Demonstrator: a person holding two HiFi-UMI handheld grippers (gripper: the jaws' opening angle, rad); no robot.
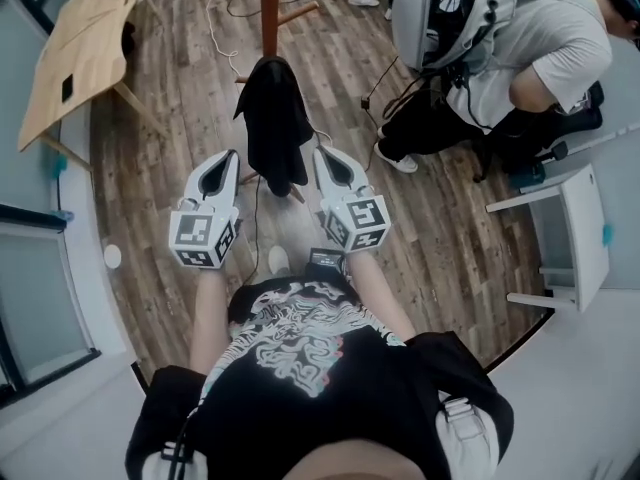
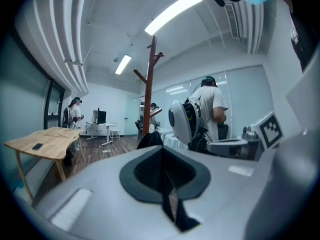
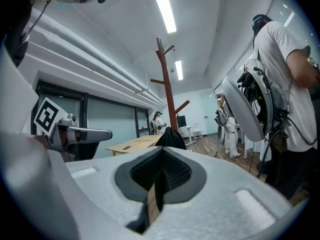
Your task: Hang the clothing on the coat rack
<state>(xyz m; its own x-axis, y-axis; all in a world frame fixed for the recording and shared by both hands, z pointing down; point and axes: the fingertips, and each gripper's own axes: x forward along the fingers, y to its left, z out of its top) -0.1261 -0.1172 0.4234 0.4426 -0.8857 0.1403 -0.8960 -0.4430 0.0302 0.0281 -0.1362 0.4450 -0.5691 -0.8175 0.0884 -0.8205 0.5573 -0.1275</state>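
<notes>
The head view showed the black clothing (image 1: 275, 118) hanging on the coat rack (image 1: 269, 8), just ahead of and between the left gripper (image 1: 222, 173) and the right gripper (image 1: 333, 166). Only the gripper views showed the rack's bare upper branches (image 3: 162, 46) and each pair of jaws pressed together on nothing. The cubes' square markers (image 1: 204, 240) bore black-and-white patterns, not letters.

The coat rack (image 1: 269, 8) runs off the head view's top edge (its lower pole hides behind the black garment (image 1: 275, 118)).
</notes>
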